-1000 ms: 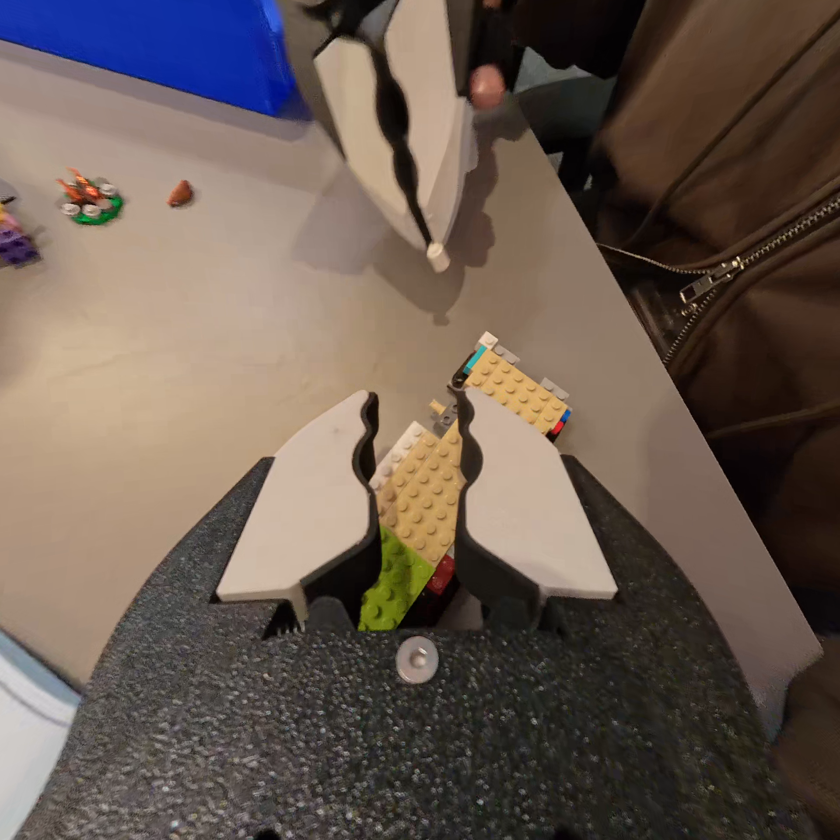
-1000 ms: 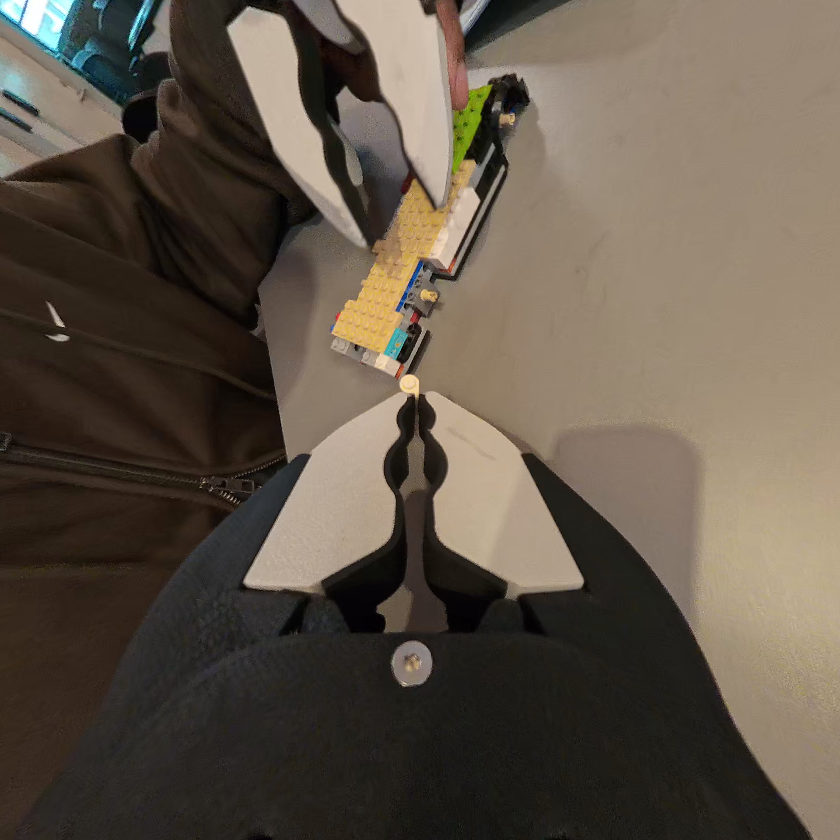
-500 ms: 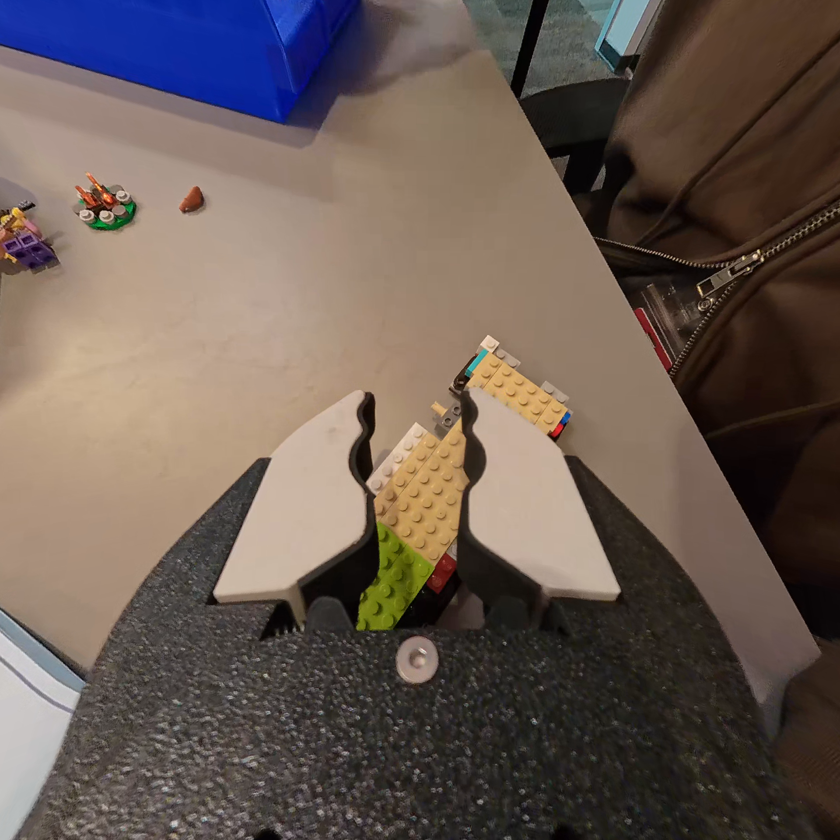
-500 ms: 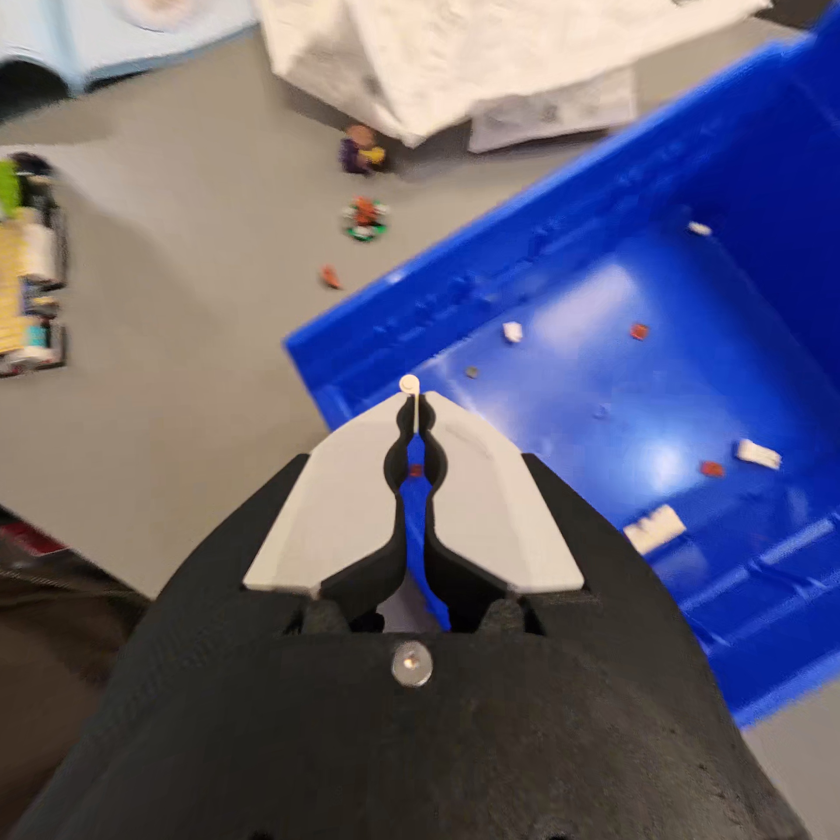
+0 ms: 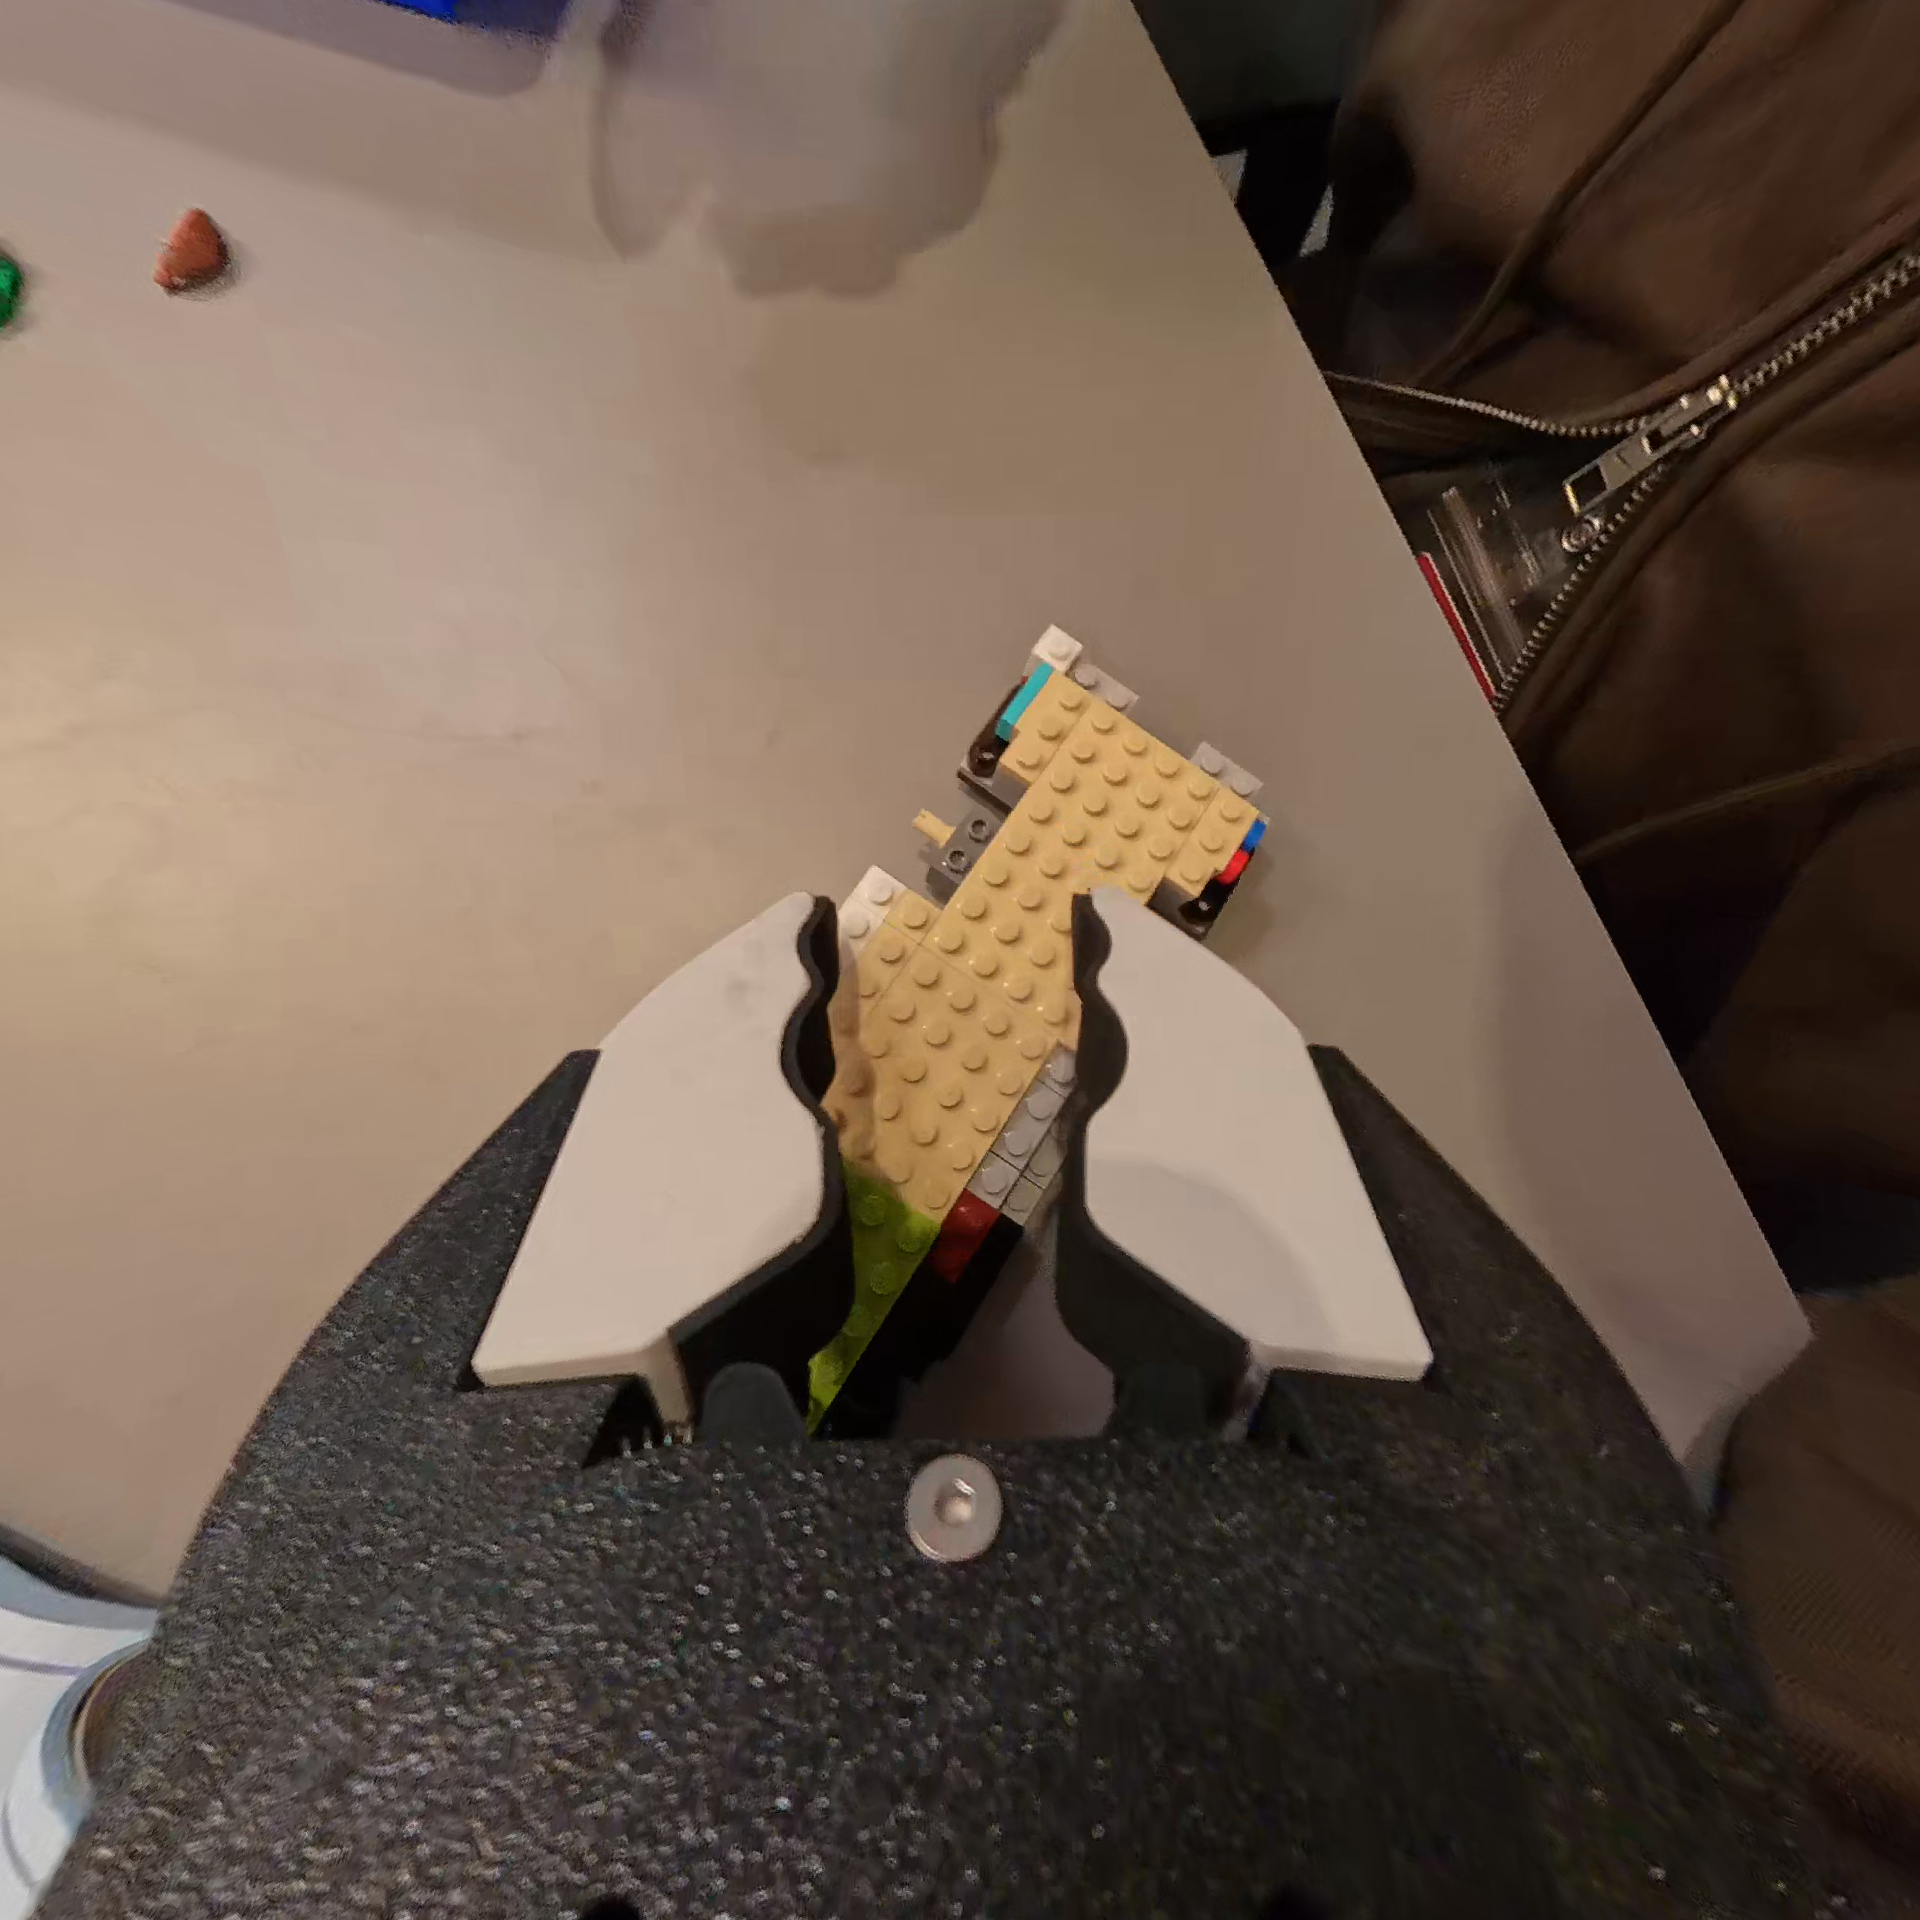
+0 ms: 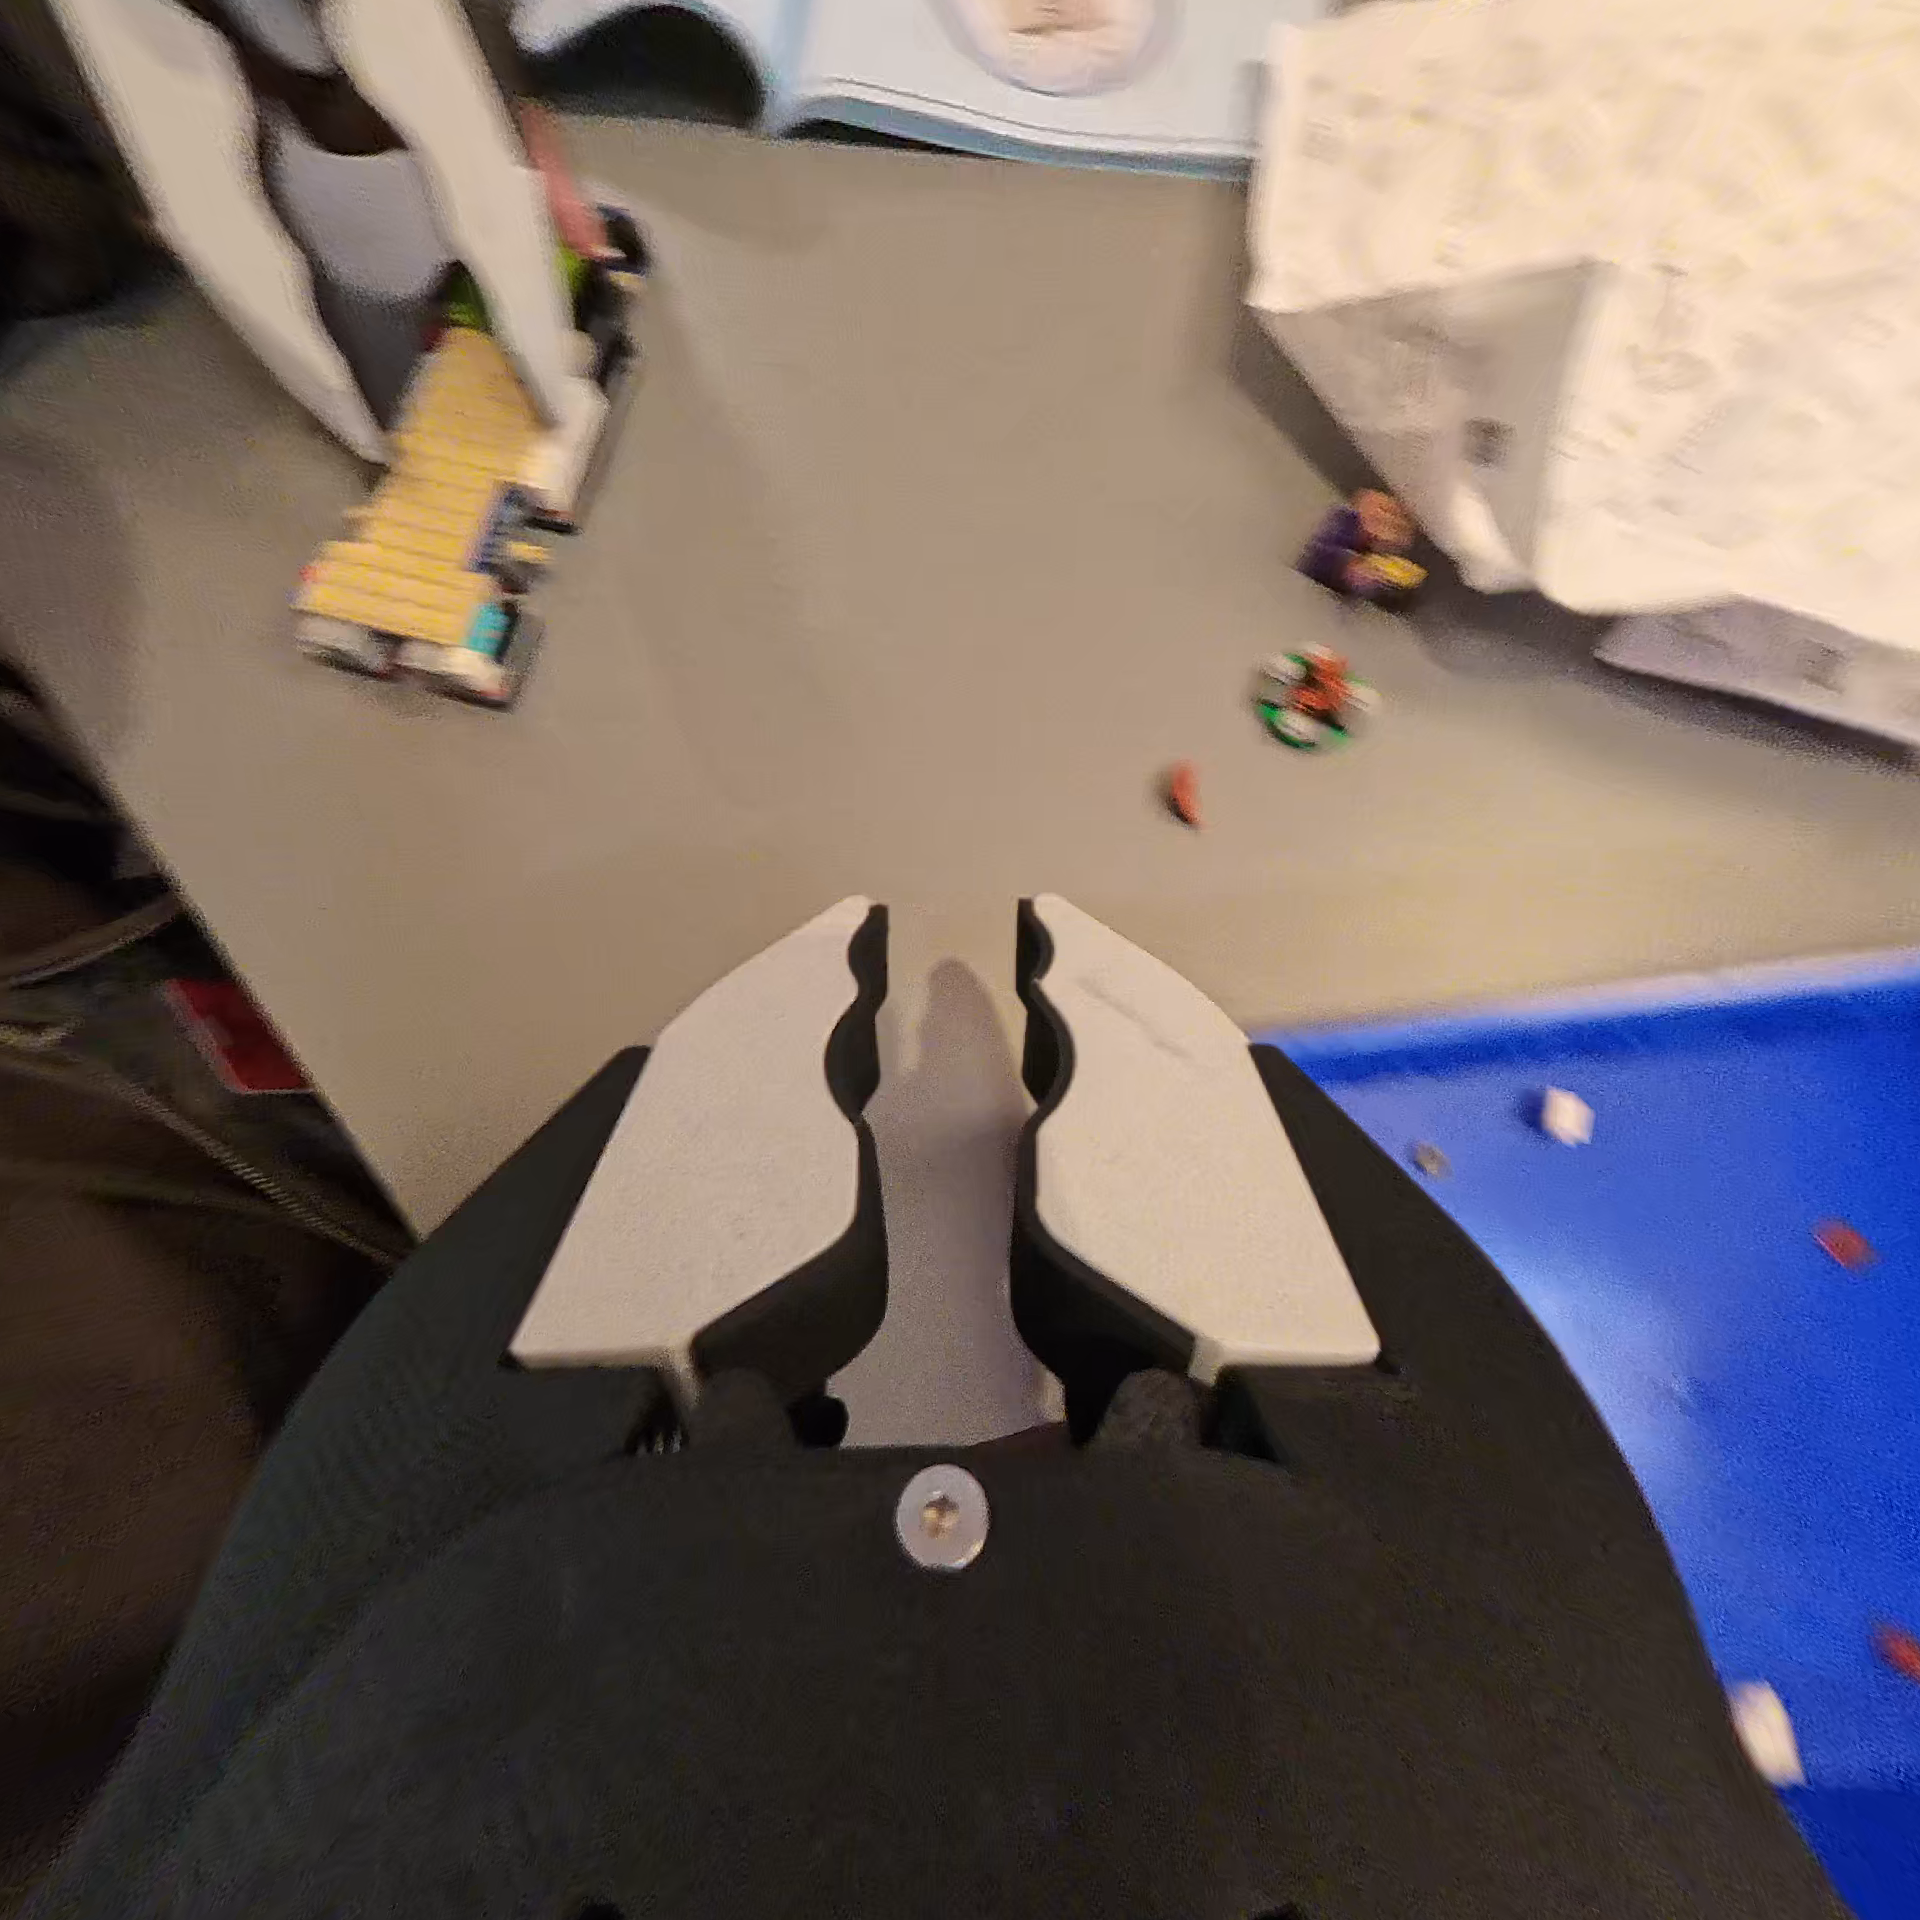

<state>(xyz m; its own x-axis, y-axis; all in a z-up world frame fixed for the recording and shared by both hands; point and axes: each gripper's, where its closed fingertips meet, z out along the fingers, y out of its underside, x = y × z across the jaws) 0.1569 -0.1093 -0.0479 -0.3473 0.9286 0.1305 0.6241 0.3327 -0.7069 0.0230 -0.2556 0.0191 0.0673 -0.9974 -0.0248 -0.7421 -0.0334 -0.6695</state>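
desk (image 6: pixel 935 582): grey | blue bin (image 6: pixel 1662 1299): small loose bricks inside | white crumpled paper (image 6: pixel 1610 260) | brown zipped jacket (image 5: pixel 1662 312) at desk edge

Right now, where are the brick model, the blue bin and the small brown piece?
brick model (image 5: pixel 1101 821): left wrist view, on its tan studded top.
blue bin (image 6: pixel 1662 1299): right wrist view, on its inner floor.
small brown piece (image 5: pixel 190 249): left wrist view, on its middle.

Warm, even indoor light falls on the bench (image 5: pixel 436 644), soft shadows lying close under the brick model (image 5: pixel 1101 831) and a dim one between the right fingers (image 6: pixel 1132 1122). The left wrist view is sharp near and centre, but its far edge is smeared by a pale motion-blurred shape (image 5: pixel 821 156). The right wrist view is blurred throughout, the papers (image 6: pixel 1621 291) bright and washed, and both bend at the edges.
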